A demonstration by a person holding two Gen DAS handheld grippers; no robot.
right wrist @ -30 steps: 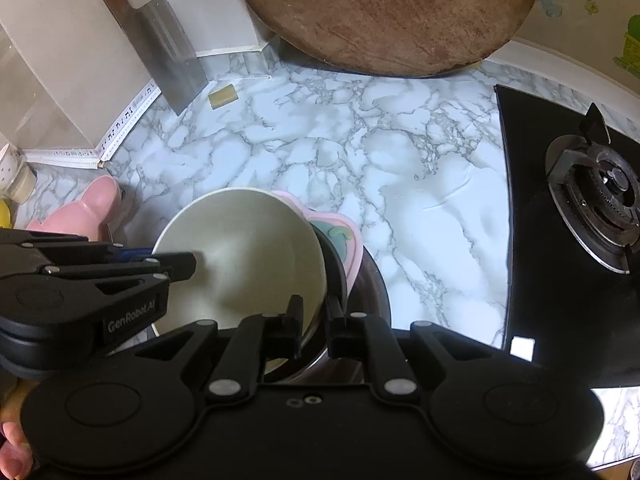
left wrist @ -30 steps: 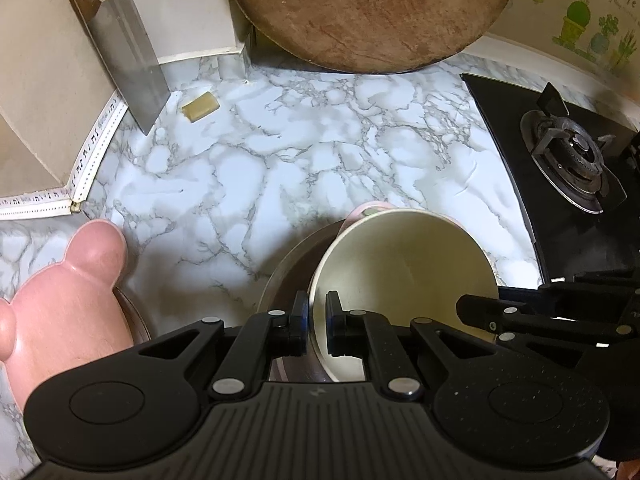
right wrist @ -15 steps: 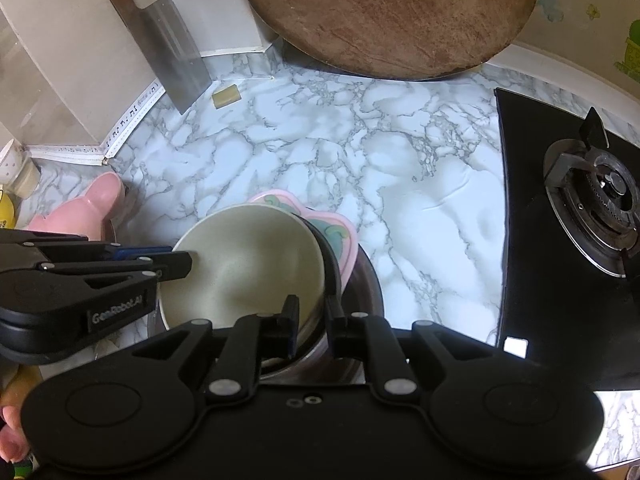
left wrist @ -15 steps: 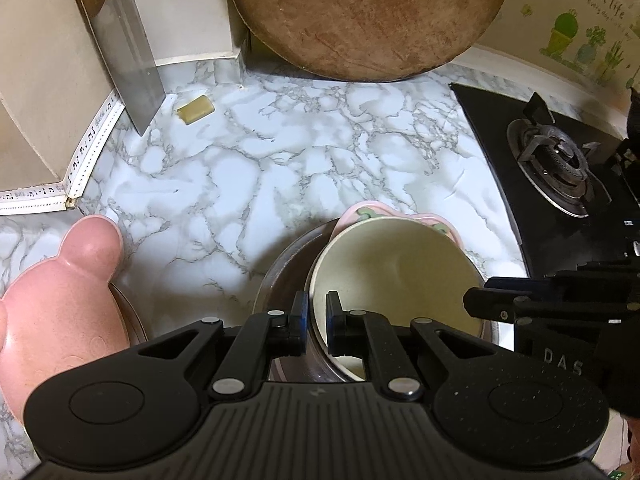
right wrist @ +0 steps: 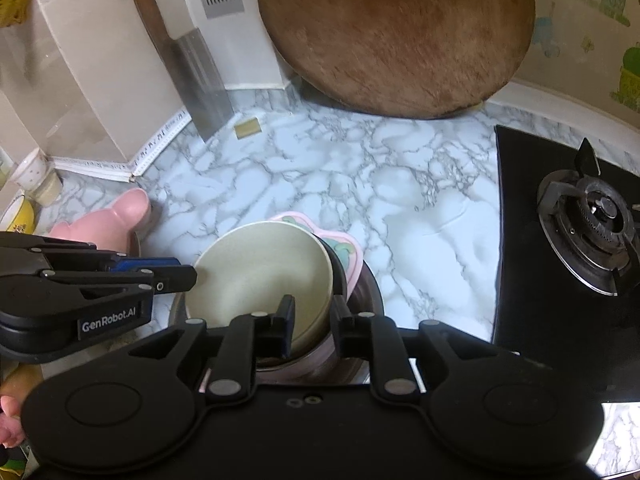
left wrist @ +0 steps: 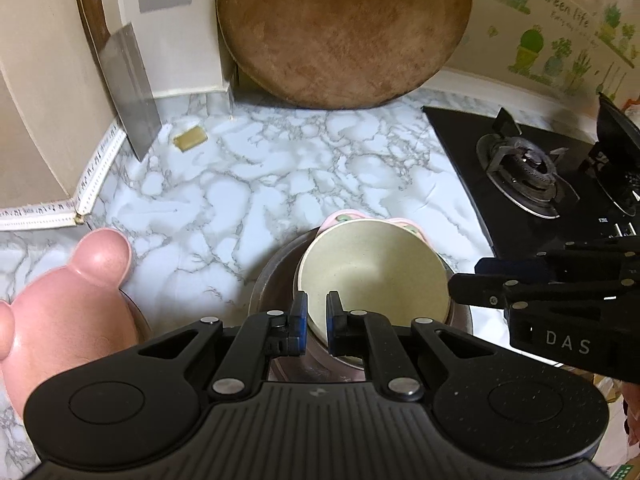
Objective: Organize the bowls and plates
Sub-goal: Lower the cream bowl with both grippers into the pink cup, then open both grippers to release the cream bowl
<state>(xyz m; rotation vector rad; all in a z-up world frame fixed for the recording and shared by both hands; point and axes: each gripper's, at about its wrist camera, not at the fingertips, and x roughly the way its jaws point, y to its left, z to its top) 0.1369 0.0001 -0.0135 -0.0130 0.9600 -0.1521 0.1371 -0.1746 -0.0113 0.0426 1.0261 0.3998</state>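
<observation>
Left gripper (left wrist: 317, 312) clamps cream bowl (left wrist: 372, 268) | right gripper (right wrist: 313, 320) just opening, seemingly off rim | marble counter (left wrist: 256, 184)

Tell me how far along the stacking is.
Done: cream bowl sits nested in the metal bowl stack. In hand: left gripper pinches its rim; right gripper has just been opening, rim between its fingers. Left: pink bear plate lies apart.

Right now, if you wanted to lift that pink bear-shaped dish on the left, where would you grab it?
Probably by an ear. The pink bear-shaped dish pokes one rounded ear out over bare marble countertop, so a gripper could likely come from the countertop side and pinch that ear's edge. The rest of its rim is mostly hidden or out of frame.
</observation>
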